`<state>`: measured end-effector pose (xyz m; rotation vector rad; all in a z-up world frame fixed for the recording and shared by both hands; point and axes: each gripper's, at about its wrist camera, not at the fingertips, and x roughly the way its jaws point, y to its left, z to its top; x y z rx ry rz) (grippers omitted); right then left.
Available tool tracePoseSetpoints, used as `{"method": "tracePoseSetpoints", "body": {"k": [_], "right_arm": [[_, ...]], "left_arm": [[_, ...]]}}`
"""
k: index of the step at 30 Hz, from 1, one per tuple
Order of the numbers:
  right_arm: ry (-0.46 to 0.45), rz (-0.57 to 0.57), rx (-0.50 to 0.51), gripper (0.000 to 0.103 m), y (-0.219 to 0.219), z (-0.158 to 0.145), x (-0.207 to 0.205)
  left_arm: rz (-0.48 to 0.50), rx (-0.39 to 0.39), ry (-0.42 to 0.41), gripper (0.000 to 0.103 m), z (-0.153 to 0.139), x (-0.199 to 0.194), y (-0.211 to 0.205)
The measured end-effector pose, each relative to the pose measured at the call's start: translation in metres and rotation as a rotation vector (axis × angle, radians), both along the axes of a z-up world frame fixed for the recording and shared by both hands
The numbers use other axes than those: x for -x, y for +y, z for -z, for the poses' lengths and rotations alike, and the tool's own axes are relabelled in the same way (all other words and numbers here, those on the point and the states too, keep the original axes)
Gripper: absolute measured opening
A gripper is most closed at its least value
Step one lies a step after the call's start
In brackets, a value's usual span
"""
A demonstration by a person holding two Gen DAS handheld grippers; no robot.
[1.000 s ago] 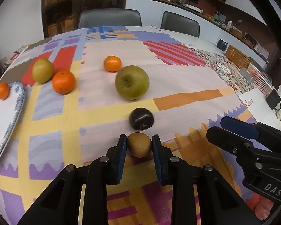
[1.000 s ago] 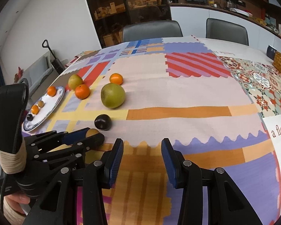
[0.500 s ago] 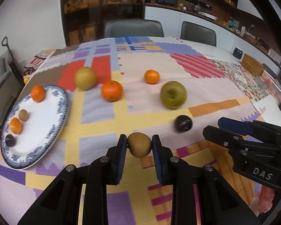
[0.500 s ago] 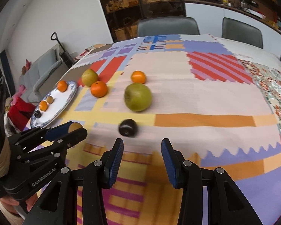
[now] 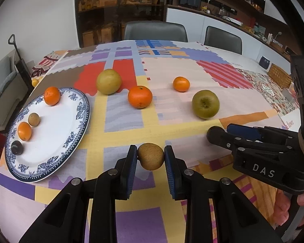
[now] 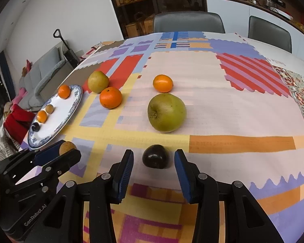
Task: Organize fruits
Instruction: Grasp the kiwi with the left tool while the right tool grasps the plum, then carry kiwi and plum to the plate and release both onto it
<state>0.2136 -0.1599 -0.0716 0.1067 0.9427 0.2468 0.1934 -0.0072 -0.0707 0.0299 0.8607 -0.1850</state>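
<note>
Left gripper (image 5: pixel 151 159) clamped tight — right gripper (image 6: pixel 153 169) spread wide, low, beside it.

table (image 6: pixel 243 109): patchwork cloth
on it: plate (image 5: pixel 56 141), two pears (image 5: pixel 108 81), green apple (image 6: pixel 166 112), two oranges (image 5: pixel 140 97), dark plum (image 6: pixel 156 159)

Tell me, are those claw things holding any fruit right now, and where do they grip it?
The left gripper pinches a small brown fruit by its two sides. The right gripper is open around a dark plum, not gripping it.

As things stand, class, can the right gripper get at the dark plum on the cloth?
Probably yes: the right gripper is open, the dark plum lies between its fingers, and nothing blocks it. The green apple sits farther back.
</note>
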Motion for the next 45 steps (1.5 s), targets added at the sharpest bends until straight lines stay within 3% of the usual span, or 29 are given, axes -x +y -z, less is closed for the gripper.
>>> {"method": "tracePoseSetpoints", "body": {"k": [10,15,21,33,45], "right_arm": [[0.028,-0.001,0.004,0.042,0.003,0.013,-0.006],[0.034,-0.006,0.01,0.033,0.006,0.015,-0.009],[0.016,-0.014,0.018,0.032,0.008,0.013,-0.007],[-0.084,-0.089,-0.031,0.032,0.036,-0.029,0.015],[-0.149,-0.221,-0.049,0.032,0.101,-0.056,0.022]], "left_arm": [[-0.005,0.004,0.007,0.027,0.003,-0.004,0.003],[-0.01,0.007,0.009,0.027,0.005,-0.005,0.006],[-0.017,0.015,0.003,0.027,0.003,-0.003,0.01],[-0.051,0.034,-0.071,0.027,-0.023,0.02,0.04],[-0.17,0.032,-0.117,0.027,-0.04,0.041,0.104]]}}
